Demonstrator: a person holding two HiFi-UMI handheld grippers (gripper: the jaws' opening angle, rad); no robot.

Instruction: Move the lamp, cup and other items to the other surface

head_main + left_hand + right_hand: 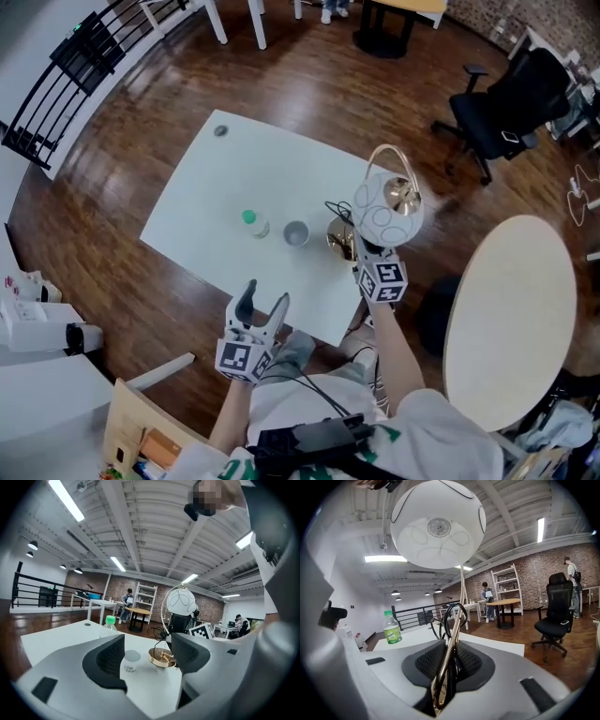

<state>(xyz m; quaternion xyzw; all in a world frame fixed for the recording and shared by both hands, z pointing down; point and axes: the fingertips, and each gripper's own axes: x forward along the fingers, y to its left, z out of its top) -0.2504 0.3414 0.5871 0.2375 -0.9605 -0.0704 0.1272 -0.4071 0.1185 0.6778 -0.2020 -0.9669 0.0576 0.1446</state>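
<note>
A lamp with a white globe shade (386, 214), a thin gold stem and a round gold base (338, 240) stands at the near right edge of the white table (206, 187). My right gripper (360, 247) is shut on the gold stem (454, 639), with the lamp's black cord looped beside it and the globe (438, 524) above. Whether the base touches the table I cannot tell. A small grey cup (296, 233) and a green-capped bottle (251, 222) stand left of the base. My left gripper (264, 302) hangs open and empty near the table's front edge, facing the cup (131, 662) and base (161, 658).
A round cream table (511, 319) stands to the right, past a strip of wooden floor. A black office chair (506, 103) is at the back right. A black railing (66, 84) runs along the far left, and a small round thing (220, 130) lies at the white table's far corner.
</note>
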